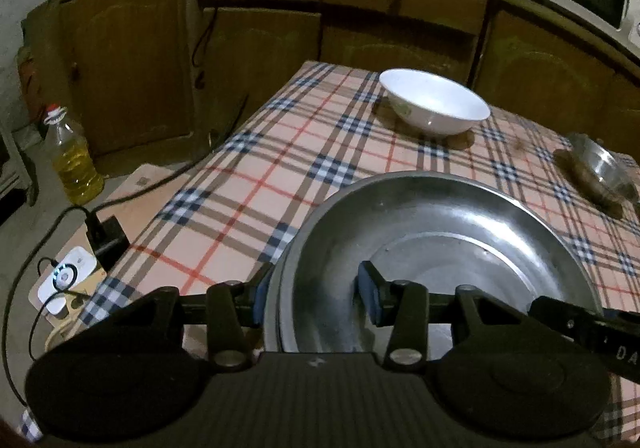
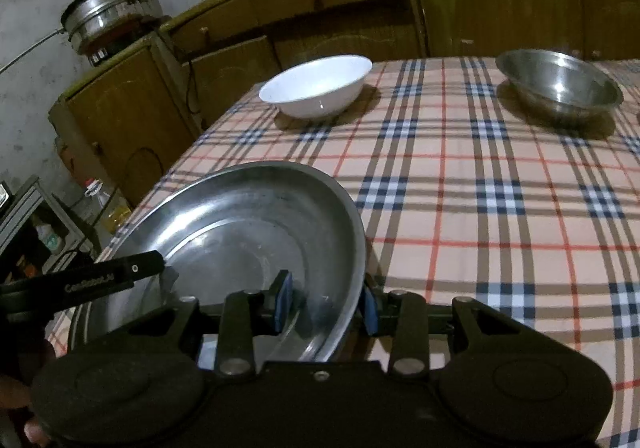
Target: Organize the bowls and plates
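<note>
Both grippers, the left gripper (image 1: 316, 302) and right gripper (image 2: 326, 304), were clamped on opposite rims of a big steel plate (image 2: 256, 224) at the checked table's (image 2: 480, 207) near left corner, with a white bowl (image 2: 318, 87) and steel bowl (image 2: 560, 85) along the far edge.

From my remote station I note the steel plate (image 2: 248, 232) fills the near left of the surface (image 2: 460, 207), both sets of fingers (image 1: 368, 296) straddling its rim. Beyond it, a broad band of checked cloth lies open. Far obstacles: the white bowl (image 2: 318, 85) at the far left corner, the steel bowl (image 2: 560, 87) far right, well apart, with a passable lane between. Cabinets (image 2: 360, 19) close off the far side.
</note>
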